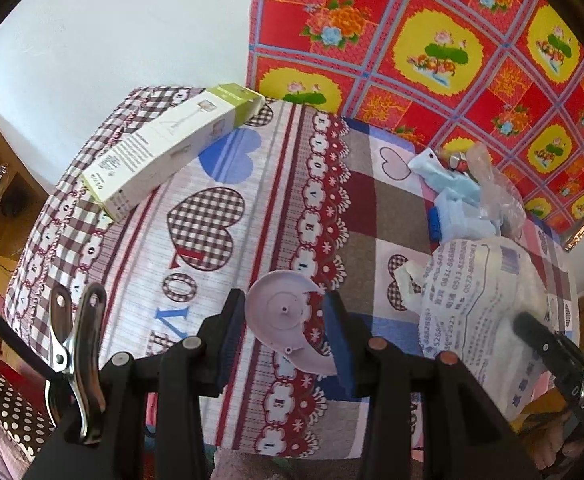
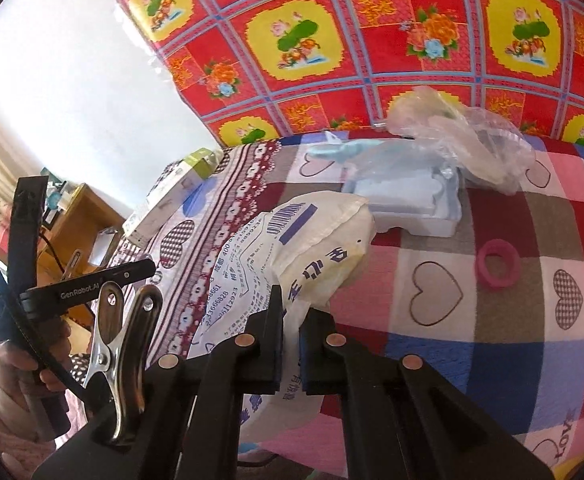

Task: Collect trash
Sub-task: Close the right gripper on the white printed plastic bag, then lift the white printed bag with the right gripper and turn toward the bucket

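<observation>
While the left hand-held gripper [image 1: 288,332] pinches a broken pink plastic disc [image 1: 282,314] and the right hand-held gripper [image 2: 290,344], fully closed, grips the white printed bag [image 2: 292,240] over the bed [image 2: 471,320], the bag's mouth should be held wide for the disc; its contents are hidden. A pink ring [image 2: 499,264] lies at three o'clock.

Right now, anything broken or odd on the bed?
Yes. The pale pink plastic disc held in the left gripper is broken: a jagged bite is missing from its upper right edge. The right gripper is shut on the white printed plastic bag. Nothing looks spilled.
</observation>
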`<control>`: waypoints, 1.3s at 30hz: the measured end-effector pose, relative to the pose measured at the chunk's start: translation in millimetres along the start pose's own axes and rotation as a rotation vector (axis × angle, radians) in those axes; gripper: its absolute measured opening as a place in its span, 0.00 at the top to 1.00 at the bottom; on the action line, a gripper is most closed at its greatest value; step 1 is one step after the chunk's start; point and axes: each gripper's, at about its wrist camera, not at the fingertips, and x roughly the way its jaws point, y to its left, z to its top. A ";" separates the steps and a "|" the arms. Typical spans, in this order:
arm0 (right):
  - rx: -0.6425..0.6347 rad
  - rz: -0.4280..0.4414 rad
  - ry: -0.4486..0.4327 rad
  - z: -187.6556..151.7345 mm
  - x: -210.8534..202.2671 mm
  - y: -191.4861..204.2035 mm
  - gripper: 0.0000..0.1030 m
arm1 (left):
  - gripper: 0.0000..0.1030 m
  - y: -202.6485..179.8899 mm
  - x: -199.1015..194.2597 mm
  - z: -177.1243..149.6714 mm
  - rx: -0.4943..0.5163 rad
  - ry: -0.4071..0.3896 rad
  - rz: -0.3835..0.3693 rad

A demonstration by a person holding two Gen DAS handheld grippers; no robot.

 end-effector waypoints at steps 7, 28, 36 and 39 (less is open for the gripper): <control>-0.006 -0.001 -0.006 -1.4 4.1 22.7 0.94 | 0.59 23.4 -8.9 2.0 -0.008 -0.012 -0.003; 0.026 -0.017 -0.020 -9.2 21.5 80.4 0.94 | 0.59 89.4 -22.7 9.7 0.008 -0.028 -0.026; 0.039 -0.027 -0.036 -15.7 29.4 106.2 0.94 | 0.59 113.3 -29.0 12.2 0.038 -0.035 -0.036; 0.038 -0.029 -0.044 -17.5 31.8 115.6 0.94 | 0.59 121.6 -32.4 12.2 0.051 -0.043 -0.039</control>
